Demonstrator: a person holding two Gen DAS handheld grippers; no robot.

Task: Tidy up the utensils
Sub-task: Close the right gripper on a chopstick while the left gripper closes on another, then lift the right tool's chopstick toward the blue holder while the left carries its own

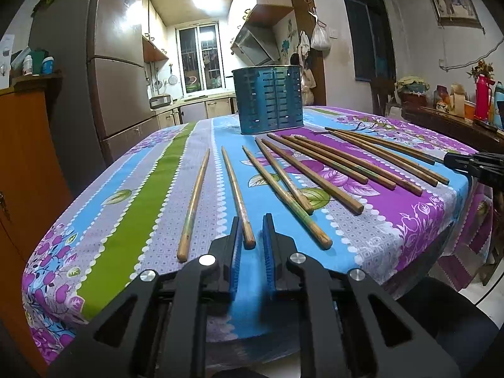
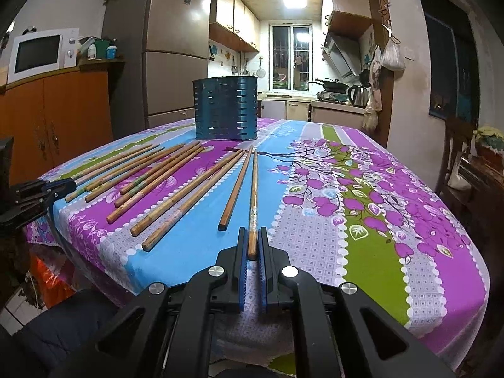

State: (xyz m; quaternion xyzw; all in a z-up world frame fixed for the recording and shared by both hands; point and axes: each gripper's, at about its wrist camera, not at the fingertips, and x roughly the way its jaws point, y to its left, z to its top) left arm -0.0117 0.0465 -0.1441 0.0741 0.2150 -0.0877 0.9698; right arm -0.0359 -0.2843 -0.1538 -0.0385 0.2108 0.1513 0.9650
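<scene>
Left wrist view first: our left gripper (image 1: 253, 220) sits at the near edge of the desk (image 1: 132, 220), its blue fingers (image 1: 237, 236) drawn in around the butt end of one chopstick (image 1: 237, 197). That stick touches the left pad, but a sliver of gap shows at the right one, so we judge the clamp nearly made rather than firm. From the right wrist view, our right gripper (image 2: 253, 236) has its fingers clenched on the end of another chopstick (image 2: 253, 201), which runs away toward twelve o'clock.

The remaining chopsticks (image 1: 315, 173) lie fanned flat on the flowered cloth, between the two grippers, their far tips pointing at the blue slotted holder (image 1: 271, 100). It stands upright at about twelve o'clock in the left view, eleven in the right — well apart from both grippers, and no stick shows above its rim.

So we are at the pickup step, one stick per hand, sorting barely begun. Next we would need to lift each stick clear of the cloth, tip it toward vertical — the grip is at the very end, so it may swing — and lower it through the holder's open top.
</scene>
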